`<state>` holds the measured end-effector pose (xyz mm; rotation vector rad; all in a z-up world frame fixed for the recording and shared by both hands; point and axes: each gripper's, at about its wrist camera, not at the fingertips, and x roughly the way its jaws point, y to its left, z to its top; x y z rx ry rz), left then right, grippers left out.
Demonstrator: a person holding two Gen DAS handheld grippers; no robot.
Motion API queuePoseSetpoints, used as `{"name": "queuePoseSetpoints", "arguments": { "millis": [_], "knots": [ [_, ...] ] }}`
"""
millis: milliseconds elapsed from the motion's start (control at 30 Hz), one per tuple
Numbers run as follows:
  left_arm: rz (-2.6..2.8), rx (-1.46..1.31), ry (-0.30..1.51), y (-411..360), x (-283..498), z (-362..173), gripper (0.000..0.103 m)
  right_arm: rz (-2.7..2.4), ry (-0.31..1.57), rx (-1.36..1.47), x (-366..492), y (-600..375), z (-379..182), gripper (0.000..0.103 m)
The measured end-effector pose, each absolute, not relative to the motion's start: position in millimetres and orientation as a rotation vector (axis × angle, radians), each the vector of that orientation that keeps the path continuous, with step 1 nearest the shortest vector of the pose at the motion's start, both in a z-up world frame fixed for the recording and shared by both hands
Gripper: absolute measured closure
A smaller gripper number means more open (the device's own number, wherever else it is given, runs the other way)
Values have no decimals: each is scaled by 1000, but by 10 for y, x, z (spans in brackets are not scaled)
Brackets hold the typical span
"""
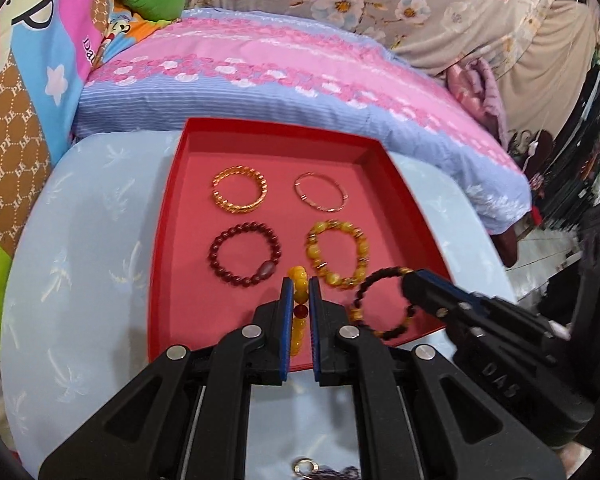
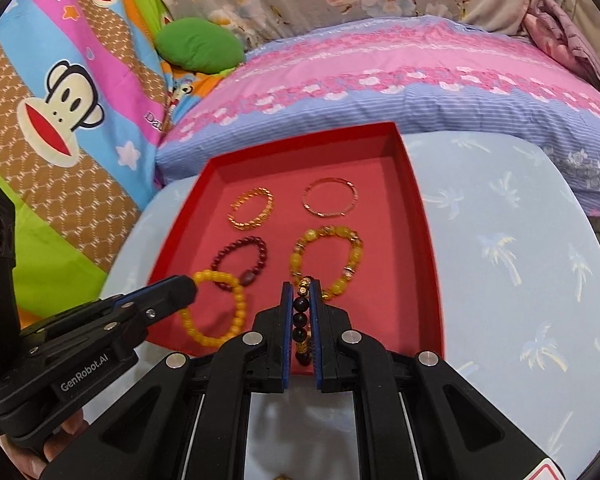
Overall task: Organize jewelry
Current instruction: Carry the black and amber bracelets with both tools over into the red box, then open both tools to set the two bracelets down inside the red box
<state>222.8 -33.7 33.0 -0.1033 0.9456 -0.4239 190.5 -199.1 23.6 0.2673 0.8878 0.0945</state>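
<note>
Two bracelets (image 1: 300,312) (image 2: 302,320) pinched between grippers (image 1: 300,286) (image 2: 302,292) over tray (image 1: 172,208)

both wrist views close, angled down over red tray (image 1: 168,216) (image 2: 420,216), shared from opposite sides

In the left wrist view, a silver ring (image 1: 305,467) and dark beads (image 1: 346,472) lie cut off at the bottom edge, half hidden behind the left gripper (image 1: 300,286); their kind stays unclear.

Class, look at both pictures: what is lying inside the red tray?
In the red tray: gold chain bracelet, thin gold bangle, dark red bead bracelet, yellow bead bracelet. Whether the two gripper-held bracelets touch the tray floor cannot be seen.
</note>
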Motion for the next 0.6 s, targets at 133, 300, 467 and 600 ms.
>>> {"name": "queuePoseSetpoints", "arguments": {
  "millis": [133,300,467,600],
  "knots": [
    [-346,-9,944,-368,2246,216,96,64,887,236,1901,-2025,206,95],
    [-281,89,936,-399,2243,131,96,37,896,193,1908,-2012,130,95],
    [-258,109,951,-365,2260,42,95,36,914,183,1923,-1982,49,95],
    [-244,109,960,-343,2283,12,95,36,918,175,1920,-1954,20,95]
  ]
}}
